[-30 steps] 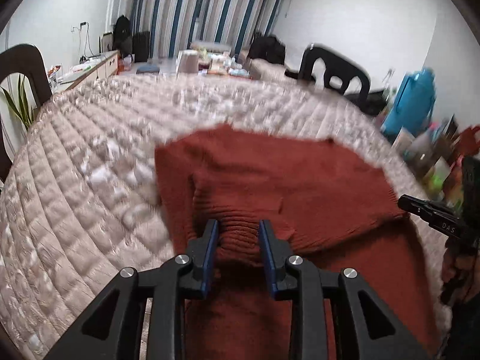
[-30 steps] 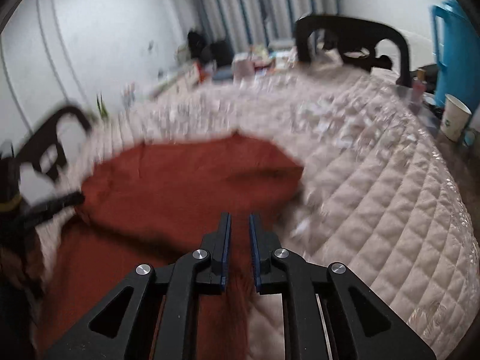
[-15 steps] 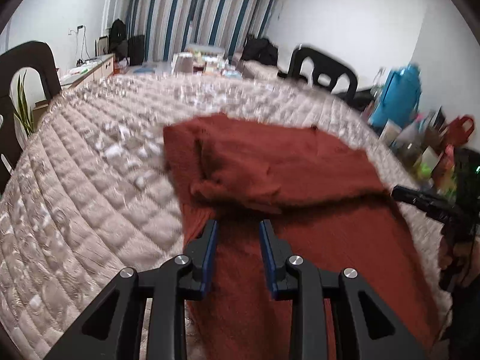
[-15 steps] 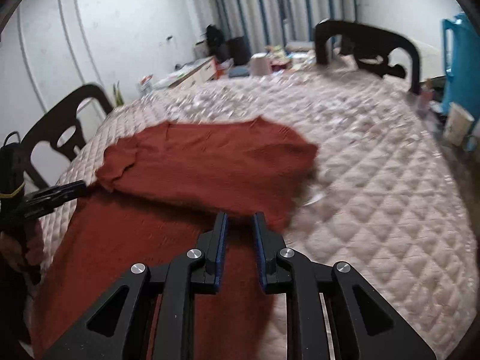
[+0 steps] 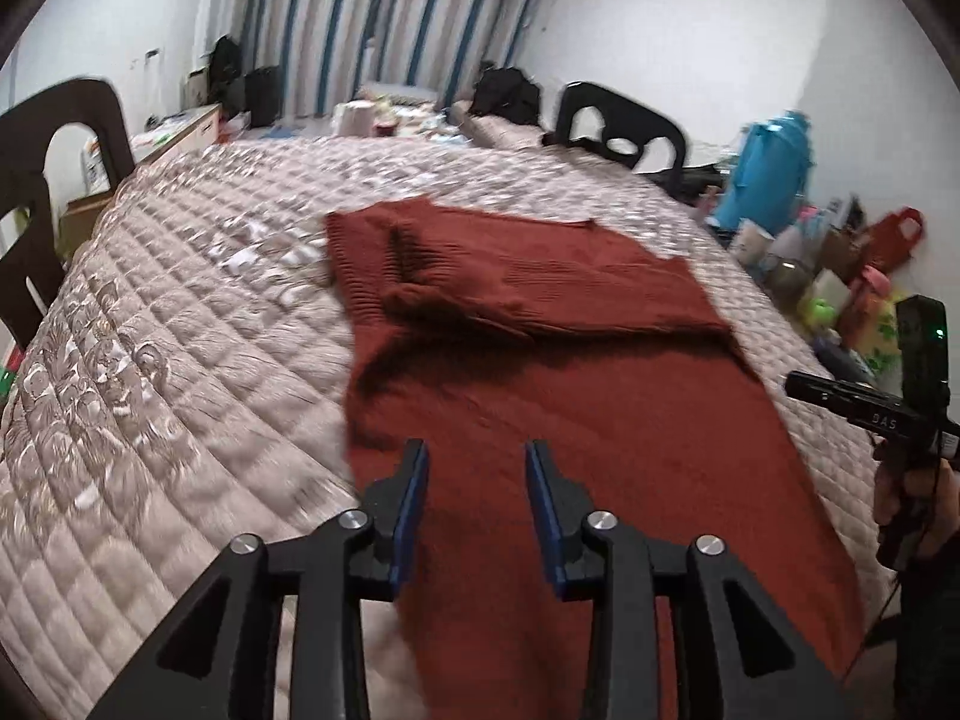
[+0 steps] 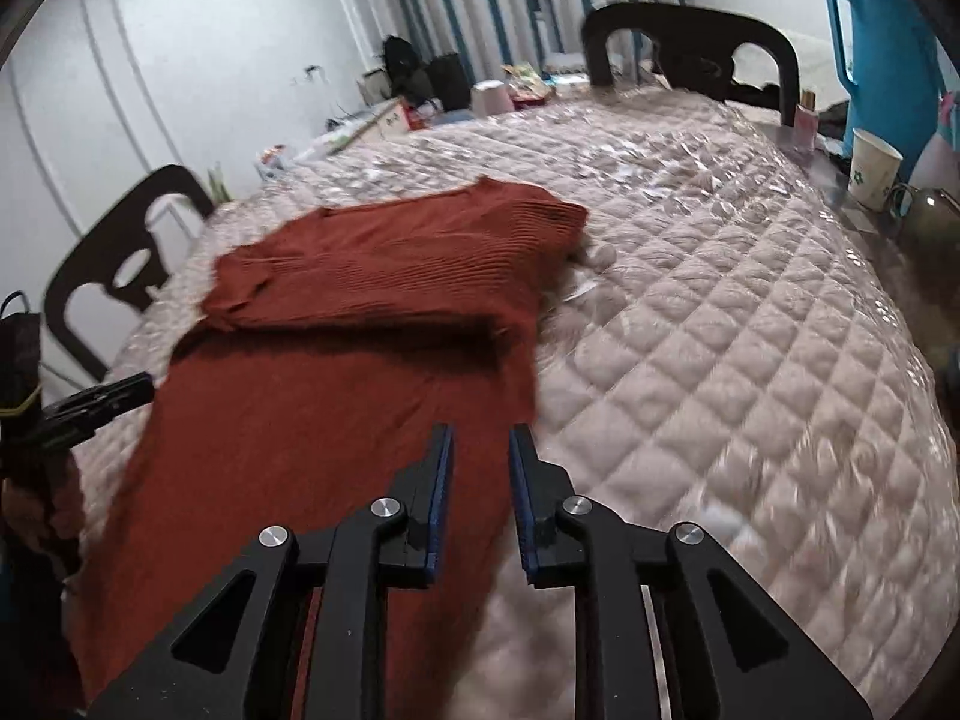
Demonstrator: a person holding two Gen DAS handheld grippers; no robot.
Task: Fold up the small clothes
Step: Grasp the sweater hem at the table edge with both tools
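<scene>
On quilted table [image 5: 180, 360]: rust sweater [image 5: 540, 396], part-folded, beneath my left gripper [image 5: 475, 468] and right gripper [image 6: 480, 450], jaws opening, empty

Quilted table [image 6: 750, 360] bare right of sweater [image 6: 336, 372] — cup [image 6: 873, 168], jug [image 6: 882, 54], chairs [image 6: 690, 48] crowding edges

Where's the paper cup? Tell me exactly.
In the right wrist view, the paper cup stands at the far right edge, off the quilted cover, just below the blue jug.
</scene>
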